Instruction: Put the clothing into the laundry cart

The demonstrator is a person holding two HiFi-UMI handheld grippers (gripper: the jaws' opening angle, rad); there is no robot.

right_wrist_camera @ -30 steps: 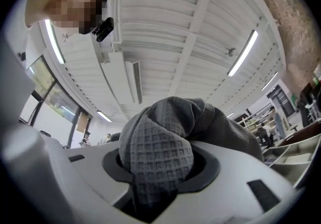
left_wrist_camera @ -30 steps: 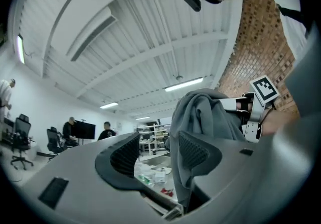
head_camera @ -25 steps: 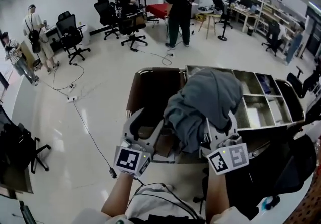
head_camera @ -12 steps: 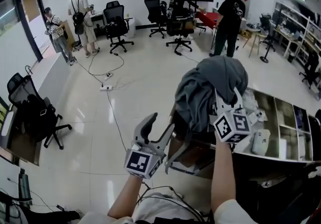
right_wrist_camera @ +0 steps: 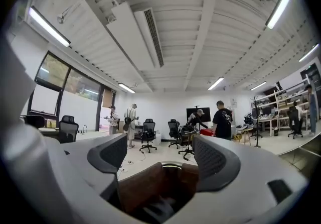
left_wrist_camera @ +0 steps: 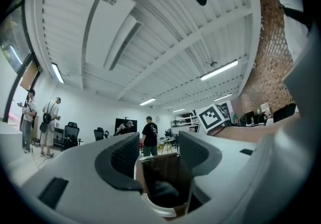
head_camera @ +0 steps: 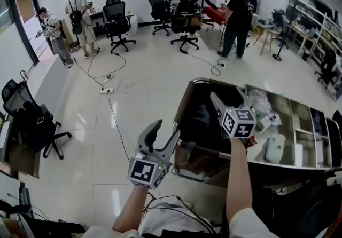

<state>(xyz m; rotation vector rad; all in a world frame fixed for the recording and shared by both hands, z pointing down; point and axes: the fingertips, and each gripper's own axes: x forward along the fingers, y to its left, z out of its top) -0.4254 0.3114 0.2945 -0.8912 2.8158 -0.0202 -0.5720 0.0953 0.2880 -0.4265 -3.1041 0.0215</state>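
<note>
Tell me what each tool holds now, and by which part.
Nothing is held. The left tool has its jaws apart and empty; the right tool has just opened its jaws, nothing between them.

The glossy floor (head_camera: 149, 101) bears a brown cart (head_camera: 184, 108) at centre right with grey clothing (head_camera: 201, 116) inside, a divided tray (head_camera: 307, 125) at its right, a power strip (head_camera: 107, 90) with cables at upper left, and chairs (head_camera: 118, 23).
</note>
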